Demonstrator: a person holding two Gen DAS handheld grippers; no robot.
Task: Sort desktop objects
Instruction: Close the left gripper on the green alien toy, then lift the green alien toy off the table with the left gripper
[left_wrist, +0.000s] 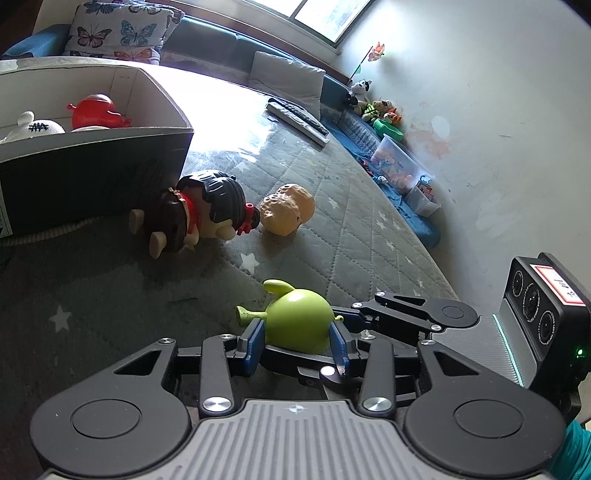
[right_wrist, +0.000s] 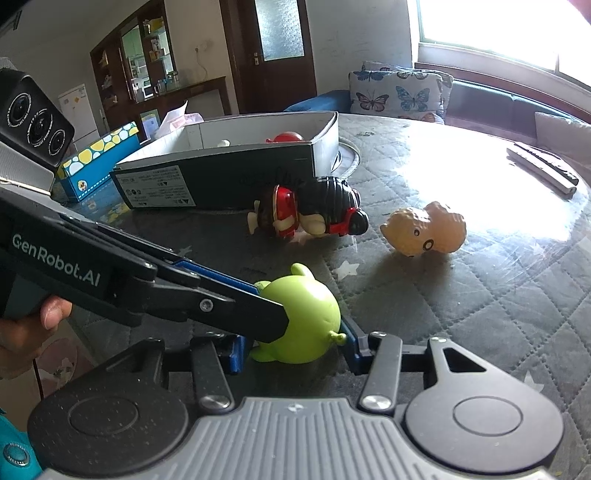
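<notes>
Two handheld grippers converge on one item: a smooth lime-green plastic alien-head figure with stalk ears (left_wrist: 297, 322), lying on the grey star-patterned quilted table cover (left_wrist: 369, 236). The left gripper (left_wrist: 300, 347) has its blue-padded jaws set on either side of the green figure, pads touching or nearly touching its flanks; whether they press firmly cannot be told. The right gripper (right_wrist: 293, 345) brackets the same figure from the other direction, its jaws apart, one blue pad just beside the figure's lower edge and the other near a side stalk. In the right wrist view the left gripper's black finger crosses in front of the green figure (right_wrist: 308, 314). Ahead of the left jaws lies a toppled black-haired doll figure with red trim and cream feet (left_wrist: 195, 214), and beside it a tan bumpy-textured toy head (left_wrist: 286, 214), the two nearly touching. Beyond and left of the jaws stands an open dark-sided cardboard box (left_wrist: 92, 173) holding a red plastic toy (left_wrist: 98, 110) and a white knitted item (left_wrist: 35, 127).
</notes>
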